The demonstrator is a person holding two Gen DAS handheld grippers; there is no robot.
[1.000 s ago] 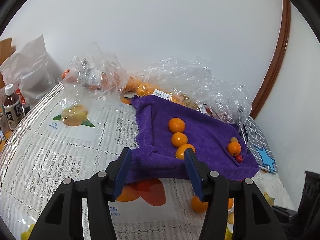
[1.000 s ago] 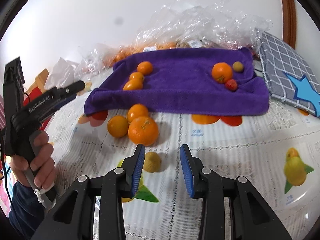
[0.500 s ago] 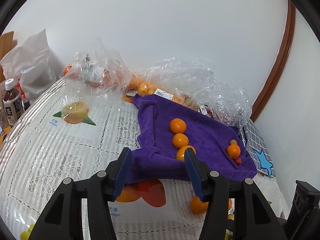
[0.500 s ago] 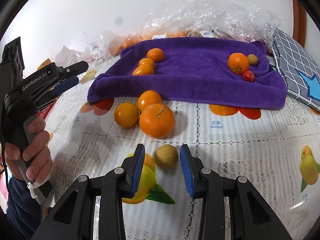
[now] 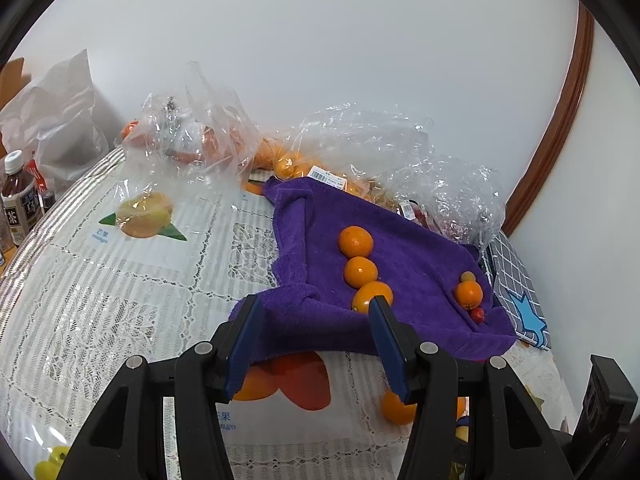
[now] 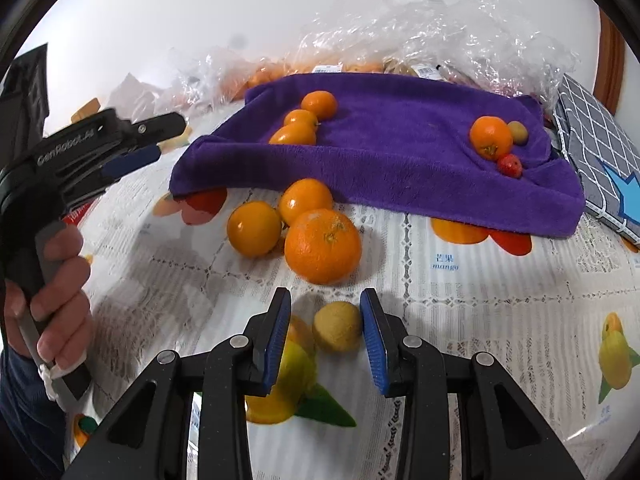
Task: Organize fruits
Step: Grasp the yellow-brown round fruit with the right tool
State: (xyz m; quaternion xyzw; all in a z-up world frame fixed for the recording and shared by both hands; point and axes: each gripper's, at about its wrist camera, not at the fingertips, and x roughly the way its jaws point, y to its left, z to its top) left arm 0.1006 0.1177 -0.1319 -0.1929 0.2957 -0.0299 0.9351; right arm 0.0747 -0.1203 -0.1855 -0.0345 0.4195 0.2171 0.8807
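Observation:
A small tan round fruit (image 6: 338,326) lies on the tablecloth between the jaws of my right gripper (image 6: 326,296), which are closing; the right pad is at its side and a gap remains on the left. Just beyond it sit a large orange (image 6: 323,246) and two smaller oranges (image 6: 253,229). The purple towel (image 6: 400,152) carries a row of three small oranges (image 5: 360,272) and, at its right, an orange (image 6: 491,137), a tan fruit (image 6: 519,132) and a red fruit (image 6: 509,165). My left gripper (image 5: 314,304) hangs open and empty over the towel's near left corner.
Crumpled clear plastic bags (image 5: 380,148) with more fruit lie behind the towel against the wall. A grey checked pouch (image 6: 596,140) with a blue star sits to the towel's right. A drink bottle (image 5: 18,196) stands at the table's left edge. A hand (image 6: 60,292) holds the left gripper.
My right gripper came forward and down until the tan fruit sat between its jaws, and the jaws narrowed. The left gripper stayed where it was.

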